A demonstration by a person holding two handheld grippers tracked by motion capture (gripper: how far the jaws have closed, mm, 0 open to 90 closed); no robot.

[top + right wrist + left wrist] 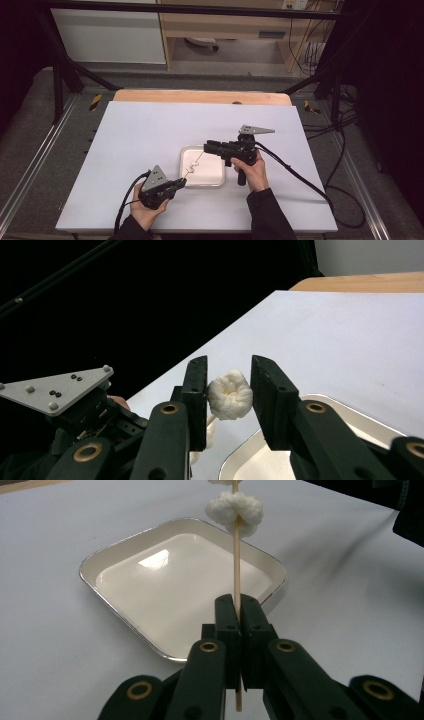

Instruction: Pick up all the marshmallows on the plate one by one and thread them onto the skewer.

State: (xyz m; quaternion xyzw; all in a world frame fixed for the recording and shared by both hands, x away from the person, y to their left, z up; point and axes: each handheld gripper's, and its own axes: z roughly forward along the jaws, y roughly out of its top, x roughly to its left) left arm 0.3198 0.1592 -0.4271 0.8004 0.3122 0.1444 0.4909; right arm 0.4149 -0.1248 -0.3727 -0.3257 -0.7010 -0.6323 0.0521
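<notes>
A thin, straight wooden skewer [237, 580] is being gripped near its lower end by the left gripper [237, 611], whose flat black jaws are clenched tight on the stick in the left gripper view. The skewer is running up the centre of that frame; its long axis is standing almost vertical there, with the short free end hanging below the jaws. A white, puffy, crinkled marshmallow-like piece [235, 510] is sitting threaded on the skewer near the top edge of that frame.

In the right gripper view, the right gripper [229, 390] is holding a second white piece [229, 395], rounded and dimpled with a soft matt surface, at the frame's centre; the left jaw is touching it, while a slim gap seems to be showing at the right jaw. The skewer's tip is entering this piece from below.

A shallow rectangular tray [215, 172] with rounded corners, a glossy cream inside and a metallic rim is lying empty on the smooth white table sheet [140, 135] just below the centre of the high view. There the skewer [196, 164] is slanting from lower left to upper right above the tray, spanning between the left gripper [183, 182] and the right gripper [206, 148]
</notes>
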